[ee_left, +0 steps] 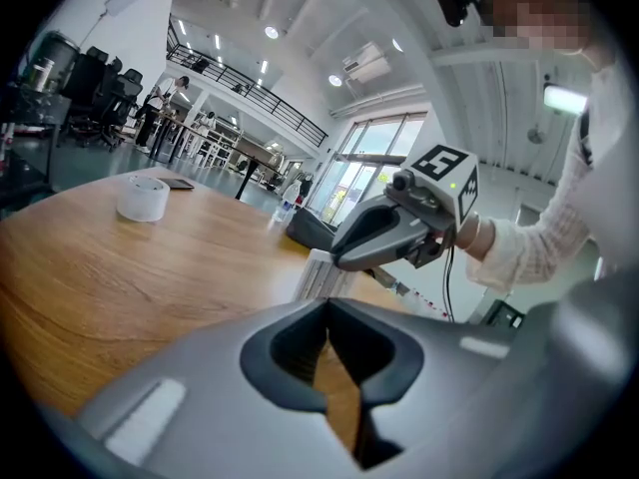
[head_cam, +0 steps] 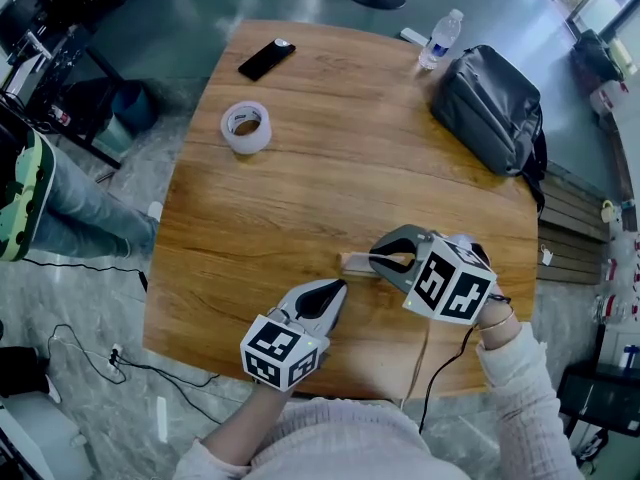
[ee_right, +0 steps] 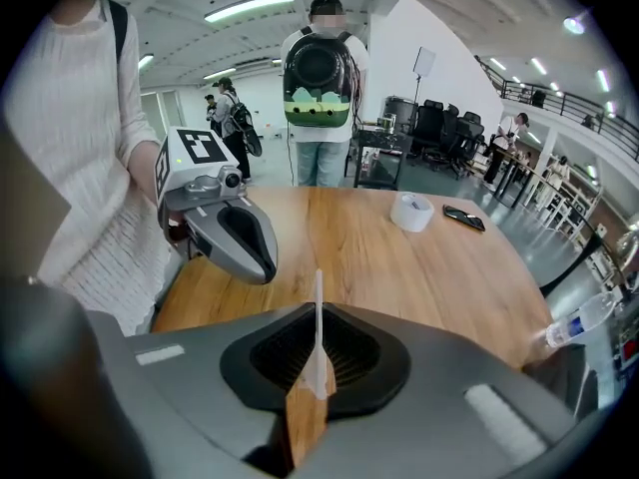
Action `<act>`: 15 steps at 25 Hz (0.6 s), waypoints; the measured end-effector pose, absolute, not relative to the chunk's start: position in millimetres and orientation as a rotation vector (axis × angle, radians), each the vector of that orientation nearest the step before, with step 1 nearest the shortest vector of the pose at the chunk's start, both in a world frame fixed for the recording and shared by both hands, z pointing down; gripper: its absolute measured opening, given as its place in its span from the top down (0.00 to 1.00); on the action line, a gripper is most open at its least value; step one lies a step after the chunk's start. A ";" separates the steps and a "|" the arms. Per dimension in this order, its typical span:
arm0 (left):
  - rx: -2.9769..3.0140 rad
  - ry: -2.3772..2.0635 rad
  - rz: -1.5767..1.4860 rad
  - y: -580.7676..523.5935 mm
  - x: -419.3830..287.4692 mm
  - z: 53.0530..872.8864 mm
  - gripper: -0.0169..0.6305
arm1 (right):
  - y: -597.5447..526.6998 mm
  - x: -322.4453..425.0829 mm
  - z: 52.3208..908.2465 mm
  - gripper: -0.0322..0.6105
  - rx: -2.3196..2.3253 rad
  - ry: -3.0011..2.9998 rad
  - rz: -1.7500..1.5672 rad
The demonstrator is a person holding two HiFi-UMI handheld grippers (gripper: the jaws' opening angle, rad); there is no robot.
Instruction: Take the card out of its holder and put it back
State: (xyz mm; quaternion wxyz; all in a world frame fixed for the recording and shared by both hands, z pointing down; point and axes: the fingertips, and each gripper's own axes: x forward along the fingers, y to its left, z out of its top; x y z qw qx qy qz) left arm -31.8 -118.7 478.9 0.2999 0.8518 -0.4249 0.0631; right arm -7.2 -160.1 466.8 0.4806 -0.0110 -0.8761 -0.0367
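Right claw (ee_right: pixel 316 367) pinches the card (ee_right: pixel 318 297) edge-on, upright between its pads. Left claw (ee_left: pixel 329 317) is closed on nothing, just beside it above the tabletop (ee_right: pixel 429 267). Risk: so narrow a grip lets the card twist or slip during reinsertion.

Grey left claw (head_cam: pixel 338 288), right claw (head_cam: pixel 378 258), marker cubes (head_cam: pixel 283 350), black cable (head_cam: pixel 441 368); cream sleeves (head_cam: pixel 530 388)

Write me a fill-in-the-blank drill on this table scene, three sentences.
The right gripper is shut on a thin white ____.
The left gripper is shut and holds ____.
Beyond the tape roll on the table lies a flat black ____.
Missing: card; nothing; phone.
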 end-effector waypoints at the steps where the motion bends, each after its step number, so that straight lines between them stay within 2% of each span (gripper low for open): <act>1: 2.266 -1.124 0.169 -118.9 -31.9 478.3 0.96 | -161.2 -7.5 467.1 0.92 -0.013 -2.139 -0.095; 15: 2.343 -1.074 0.185 -116.8 -26.6 463.6 0.96 | -172.9 -7.0 439.8 0.92 0.194 -2.223 -0.118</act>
